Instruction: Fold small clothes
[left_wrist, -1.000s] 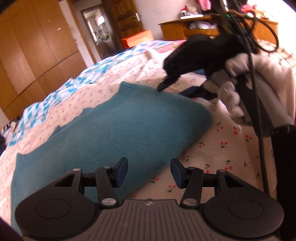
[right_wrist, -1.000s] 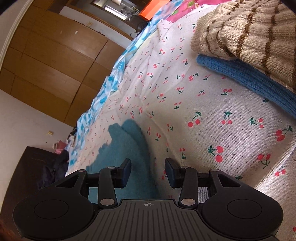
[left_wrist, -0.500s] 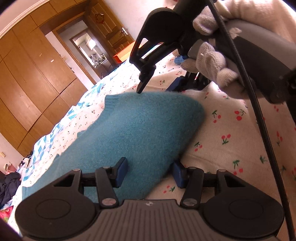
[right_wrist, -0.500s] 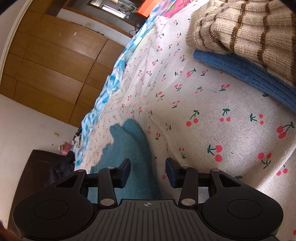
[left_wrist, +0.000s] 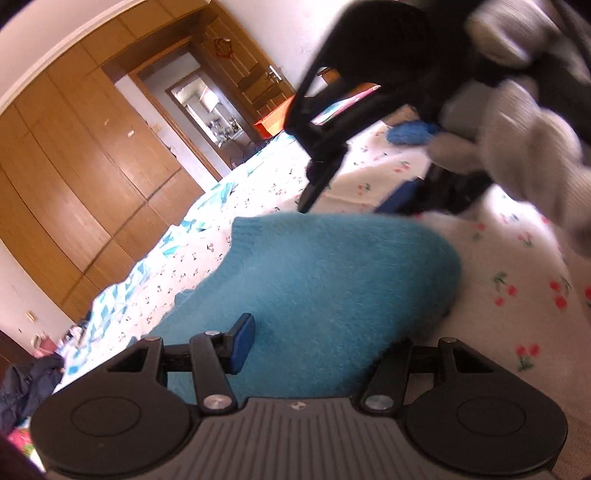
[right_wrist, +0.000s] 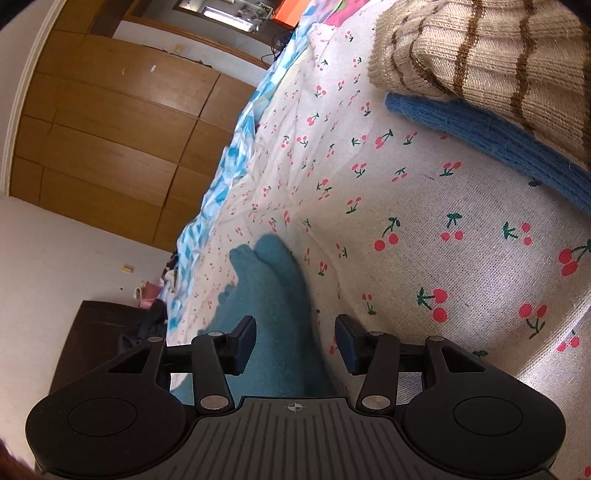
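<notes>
Left tool (left_wrist: 317, 349): jaws apart, have just been opening. Teal sweater (left_wrist: 325, 284) lies between them; left pad clear of the knit, right pad hidden under the fold, so contact can't be told. Sweater fills centre of left-wrist frame, spread on bed sheet (left_wrist: 517, 266) w/ cherry print.

Right tool (right_wrist: 295, 345): jaws apart, have just been opening. Sweater's edge (right_wrist: 273, 295) runs from lower centre up to mid-frame between the pads; neither pad seen pressing it. In left-wrist view the right tool (left_wrist: 332, 206) sits at upper centre/right, blurred, tips just beside the sweater's far edge, held by a gloved hand (left_wrist: 524, 147).

Upper right of right-wrist frame: striped beige knit (right_wrist: 491, 55) stacked on a blue knit (right_wrist: 491, 144), well apart from the sweater. Wooden wardrobe (right_wrist: 110, 129) at upper left.
</notes>
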